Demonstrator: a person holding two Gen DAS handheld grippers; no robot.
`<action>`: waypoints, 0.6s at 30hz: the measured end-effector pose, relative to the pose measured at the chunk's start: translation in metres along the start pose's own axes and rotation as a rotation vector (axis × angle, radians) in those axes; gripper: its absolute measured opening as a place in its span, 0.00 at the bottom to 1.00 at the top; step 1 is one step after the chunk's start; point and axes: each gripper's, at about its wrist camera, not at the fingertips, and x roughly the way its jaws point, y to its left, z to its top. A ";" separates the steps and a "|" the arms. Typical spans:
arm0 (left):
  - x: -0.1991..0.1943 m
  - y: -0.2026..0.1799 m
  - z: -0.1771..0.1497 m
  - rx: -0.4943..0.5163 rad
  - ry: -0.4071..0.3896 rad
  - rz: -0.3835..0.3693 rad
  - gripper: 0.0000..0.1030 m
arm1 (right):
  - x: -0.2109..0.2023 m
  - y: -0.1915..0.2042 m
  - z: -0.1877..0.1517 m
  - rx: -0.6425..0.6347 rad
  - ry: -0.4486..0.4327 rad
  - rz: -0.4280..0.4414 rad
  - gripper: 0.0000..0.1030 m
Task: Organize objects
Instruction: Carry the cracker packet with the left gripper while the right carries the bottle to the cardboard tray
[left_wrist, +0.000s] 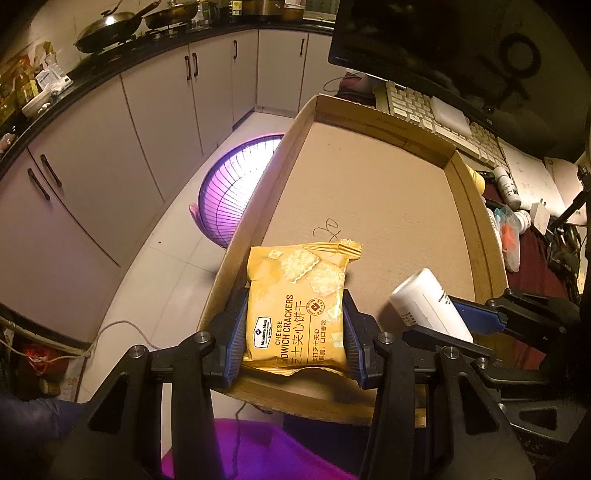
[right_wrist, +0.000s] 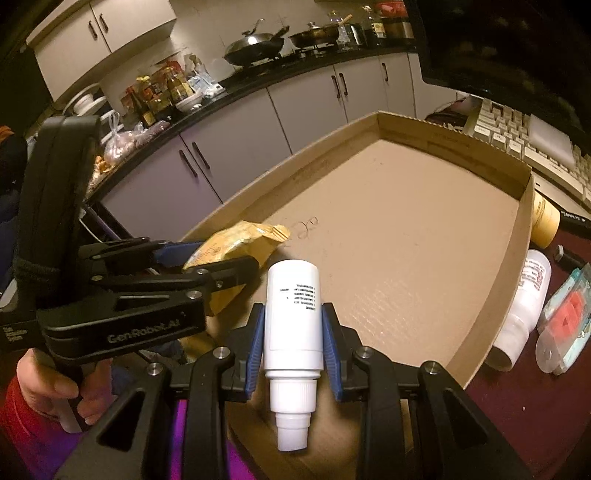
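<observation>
Two grippers side by side, angled down over the cardboard tray (left_wrist: 476, 221), fingers clamped (left (left_wrist: 295, 332) on cracker packet (left_wrist: 295, 310), right (right_wrist: 293, 339) on white bottle (right_wrist: 293, 317)).

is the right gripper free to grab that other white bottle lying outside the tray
Probably not yet: the right gripper is shut on a white bottle. The other bottle lies beyond the tray's wall.
</observation>
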 end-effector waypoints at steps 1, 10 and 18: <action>0.000 0.000 0.000 0.001 -0.001 0.002 0.44 | 0.001 -0.001 0.000 0.007 0.008 0.000 0.28; -0.002 -0.002 -0.002 -0.006 -0.003 -0.010 0.44 | 0.004 0.003 -0.003 0.007 0.014 -0.007 0.28; -0.006 -0.003 0.000 -0.032 0.000 -0.034 0.44 | 0.002 0.004 -0.005 0.015 0.007 -0.013 0.29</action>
